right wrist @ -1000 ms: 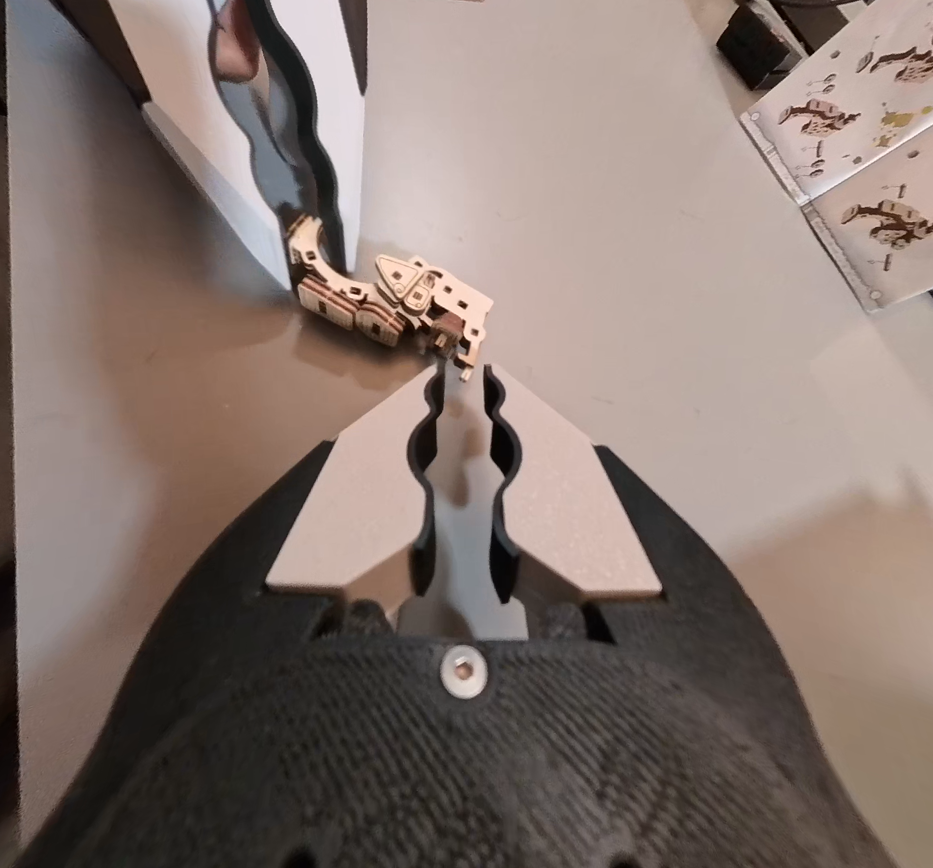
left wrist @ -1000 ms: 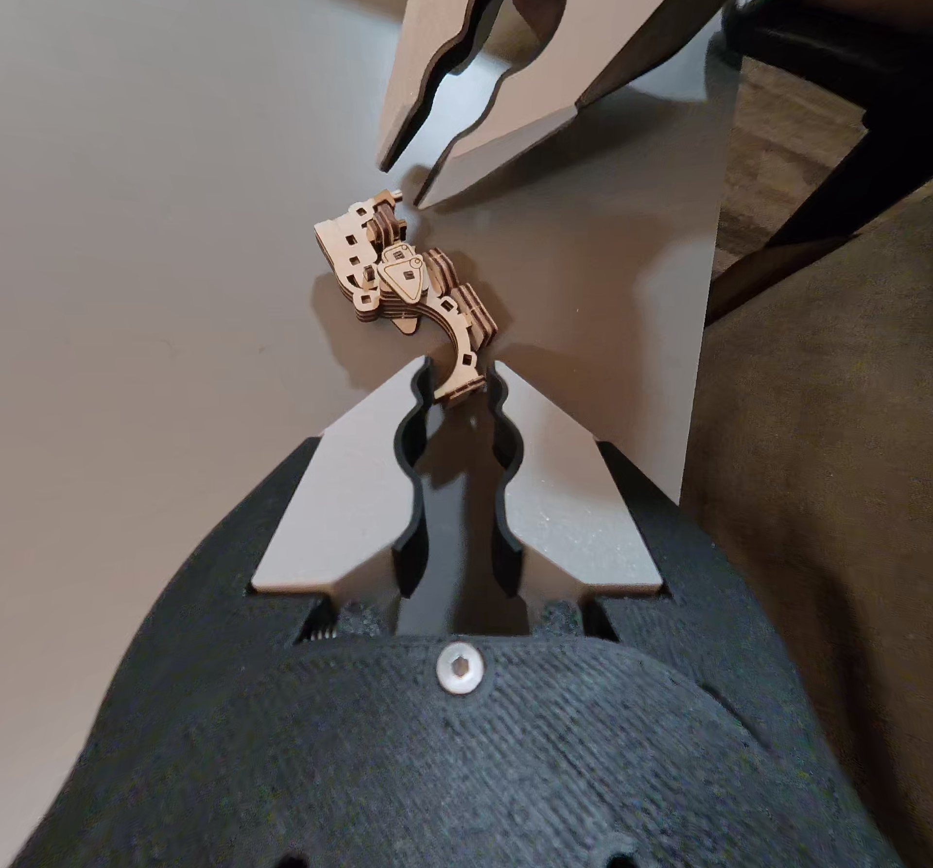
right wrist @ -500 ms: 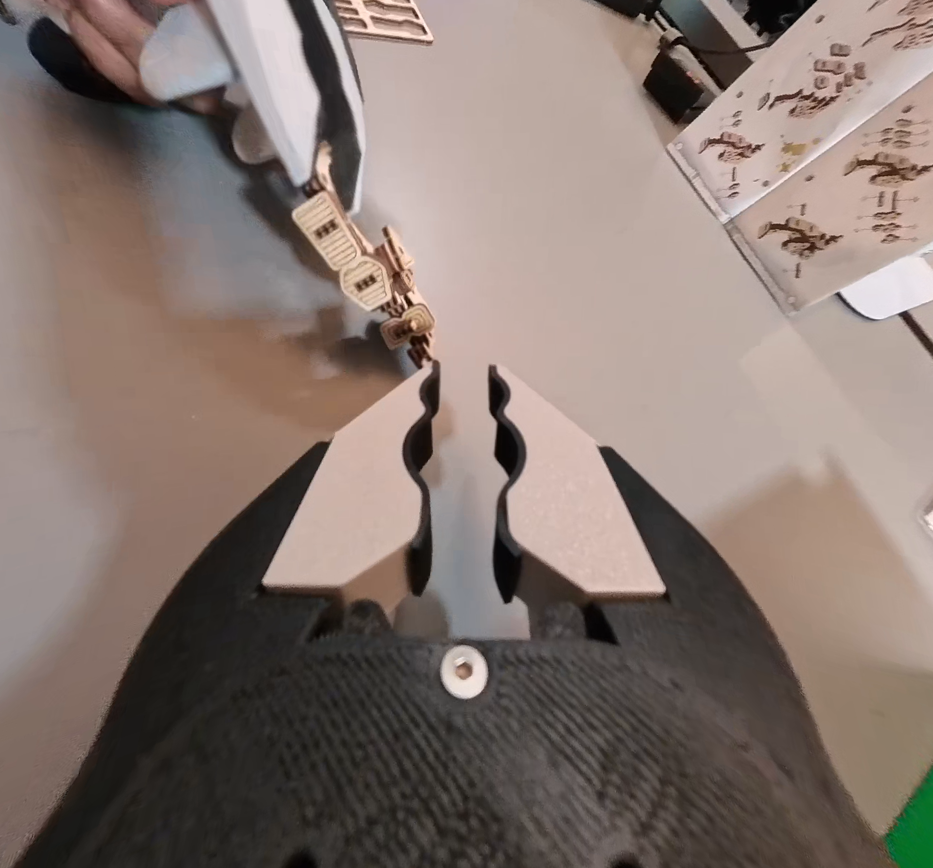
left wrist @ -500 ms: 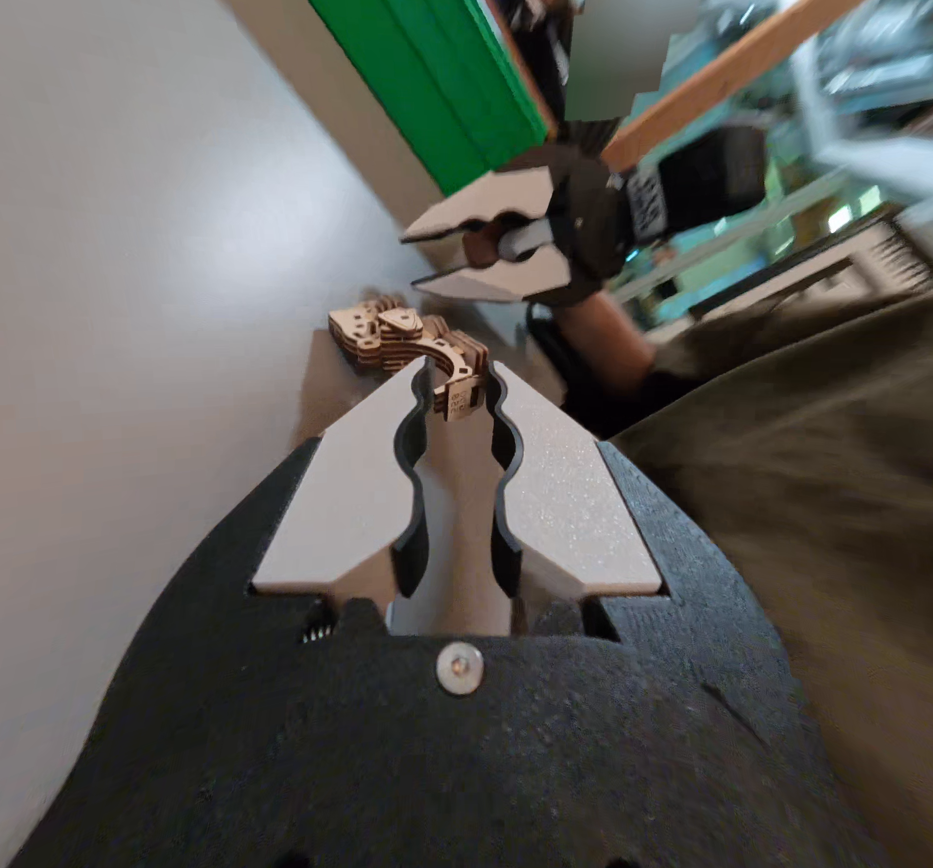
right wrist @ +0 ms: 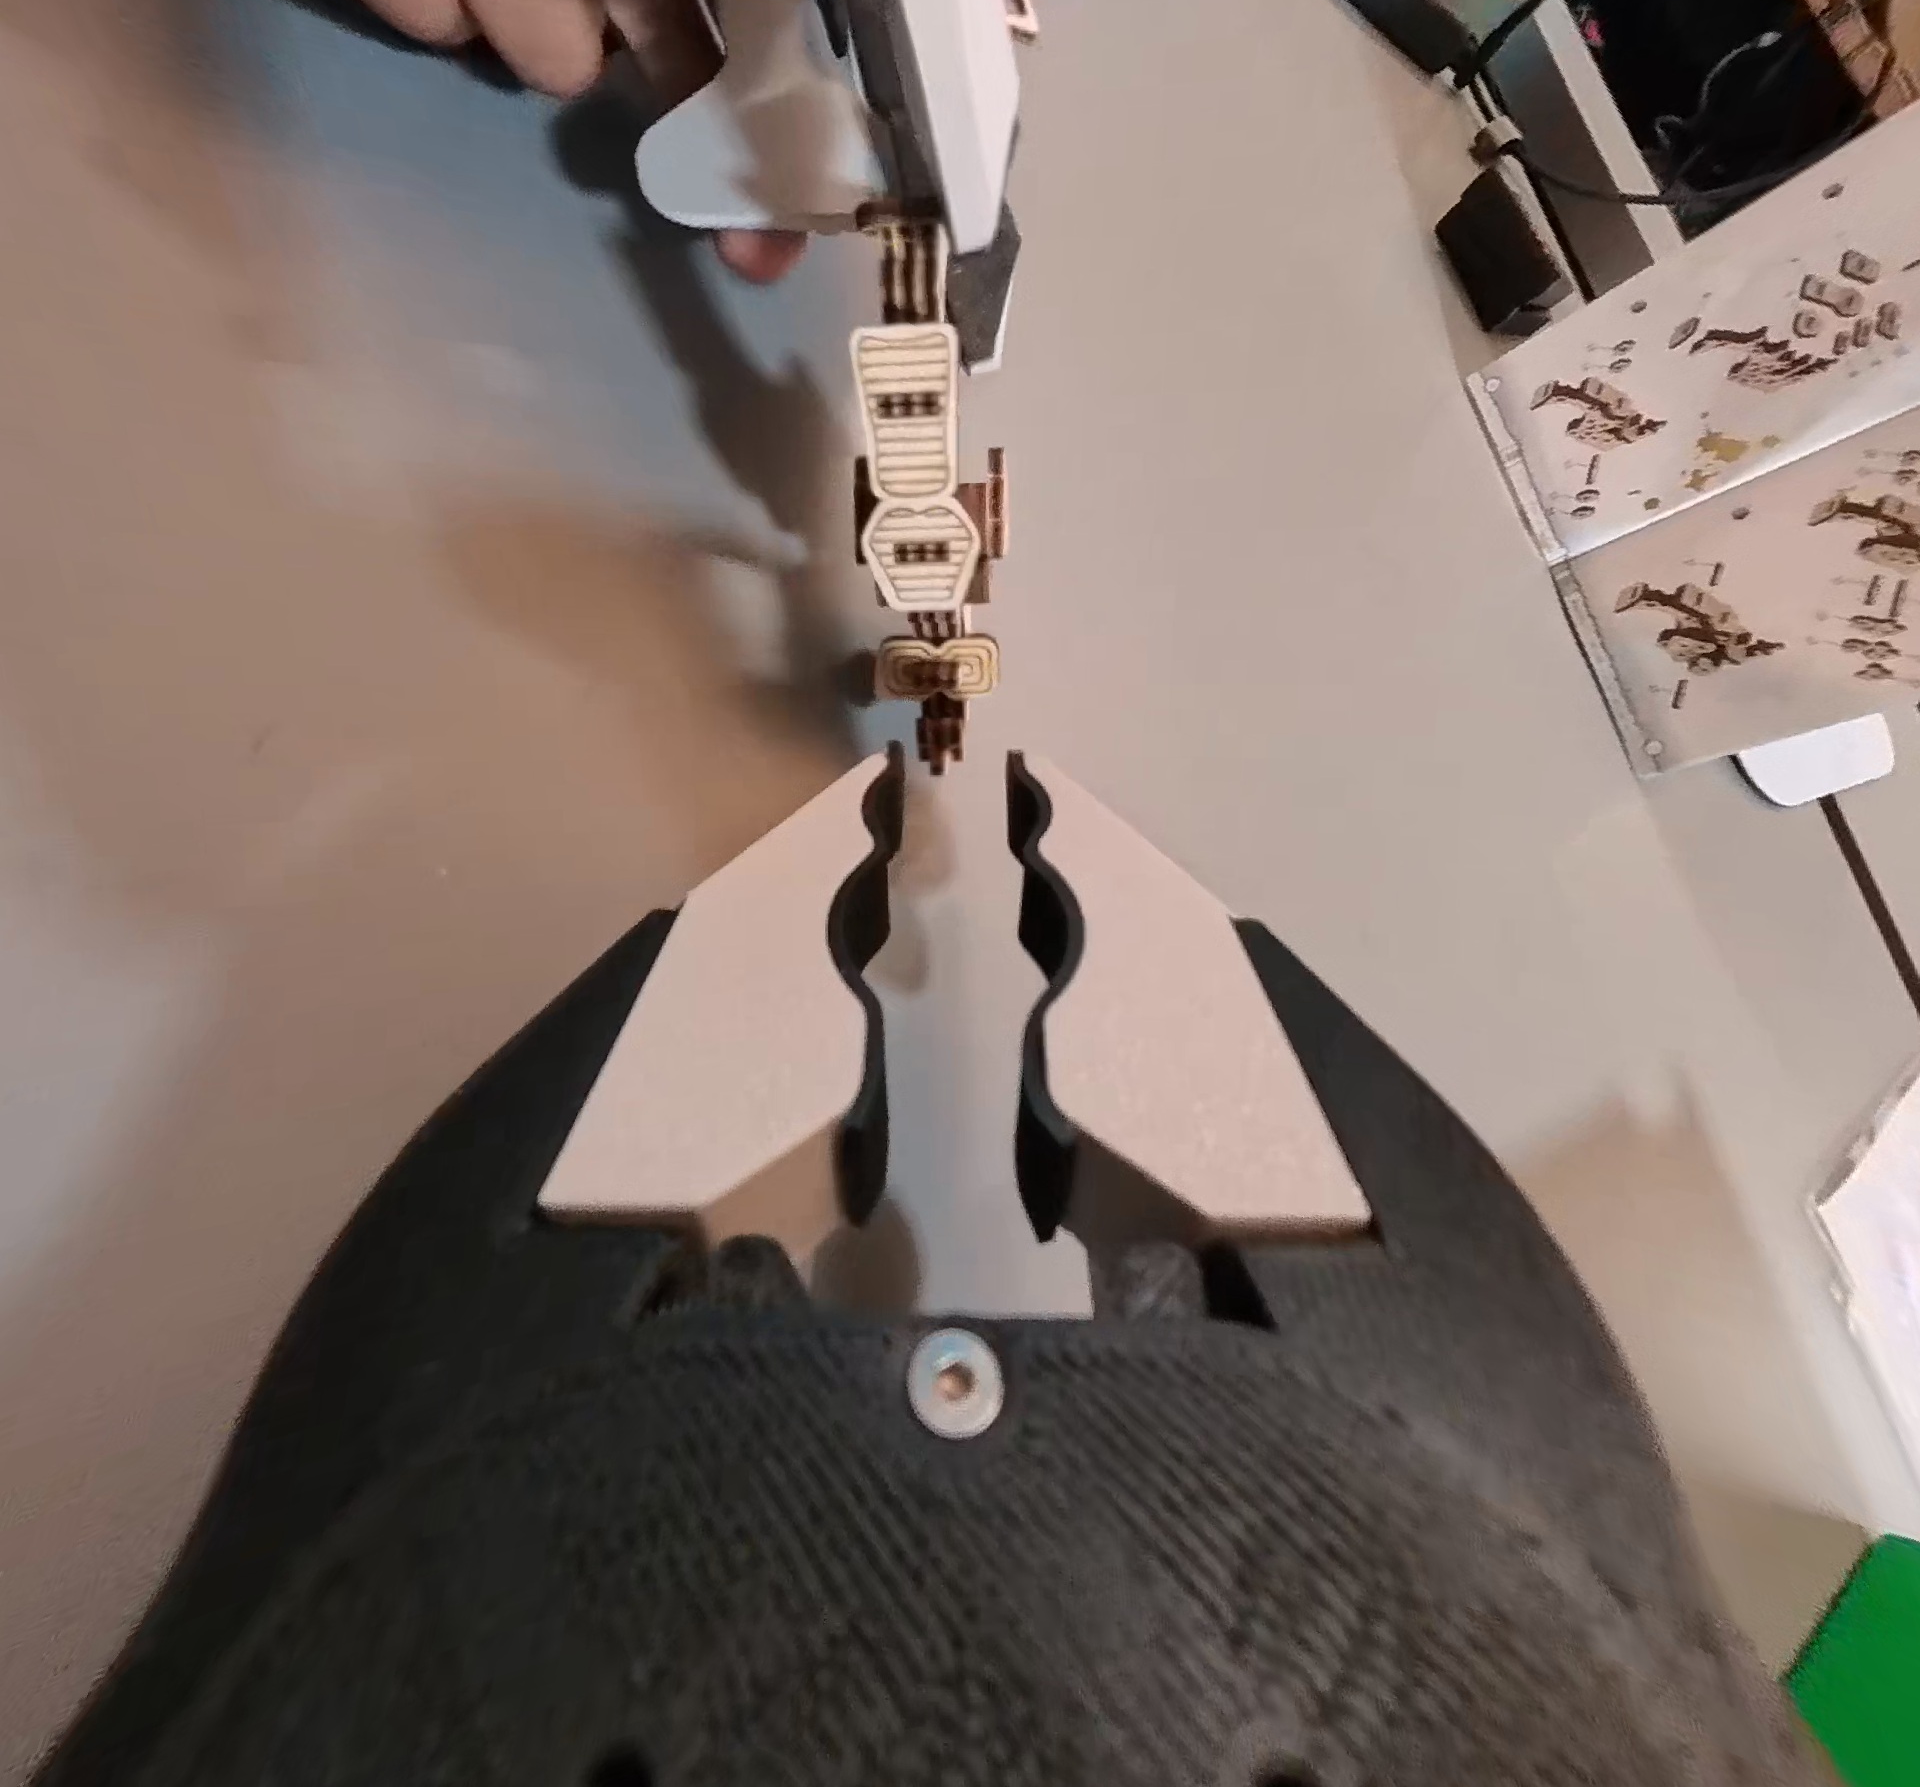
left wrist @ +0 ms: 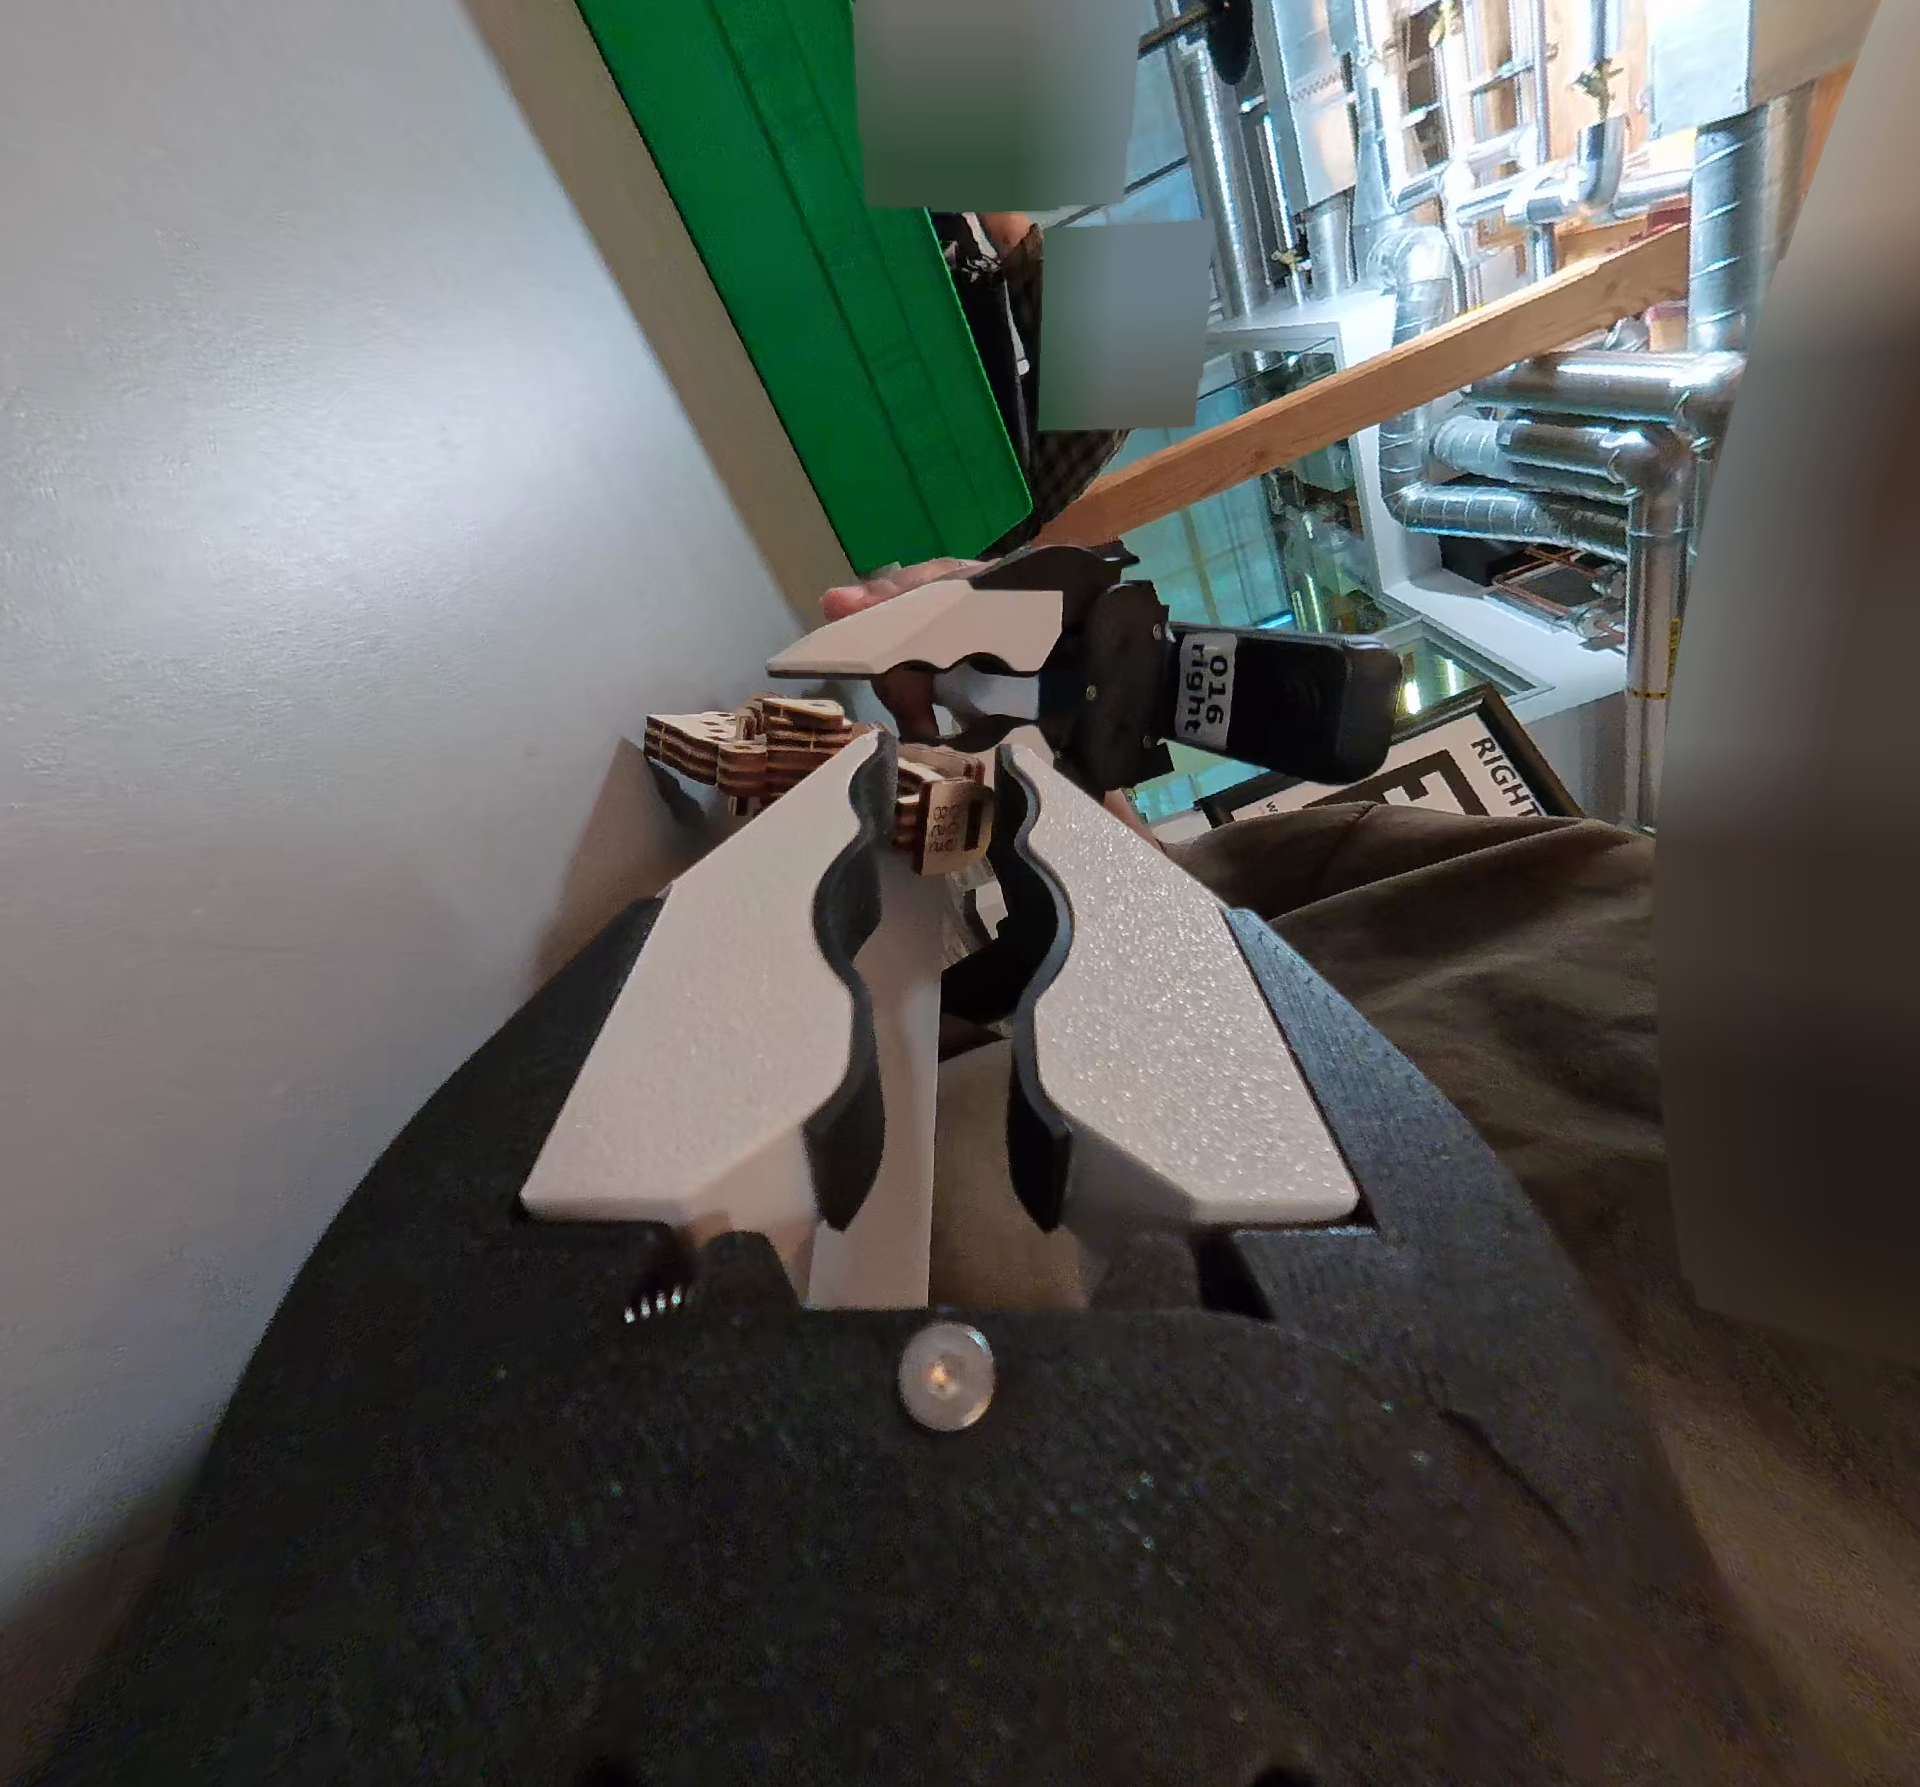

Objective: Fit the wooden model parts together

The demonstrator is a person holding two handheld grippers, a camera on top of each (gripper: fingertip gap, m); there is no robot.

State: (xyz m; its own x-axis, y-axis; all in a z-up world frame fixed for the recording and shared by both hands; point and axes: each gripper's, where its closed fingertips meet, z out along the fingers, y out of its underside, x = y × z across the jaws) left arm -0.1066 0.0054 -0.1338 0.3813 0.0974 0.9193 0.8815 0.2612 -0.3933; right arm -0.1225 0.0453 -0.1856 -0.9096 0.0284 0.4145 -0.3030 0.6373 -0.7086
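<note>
The wooden model [right wrist: 914, 490], a chain of layered plywood pieces, is held up off the grey table [right wrist: 312, 594]. My left gripper [right wrist: 914, 246] is shut on one end of it. In the left wrist view that end [left wrist: 940, 828] sits between the fingertips of the left gripper [left wrist: 943, 766], and the rest of the model [left wrist: 748, 745] reaches forward. My right gripper [right wrist: 951, 769] is open and empty, with its fingertips just at the model's free end. It also shows in the left wrist view [left wrist: 883, 698], facing the model.
Printed instruction sheets [right wrist: 1714, 490] lie on the table at the right, with a small black box and cables [right wrist: 1507, 251] behind them. A green board [left wrist: 810, 283] stands at the table's far side. A person's hand [right wrist: 468, 2] holds the left gripper. My right fingertips sit around 7 centimeters from my left ones.
The left gripper has lifted the model off the table and turned it so that it points at the right gripper. The right gripper has stayed open at the model's free end.
</note>
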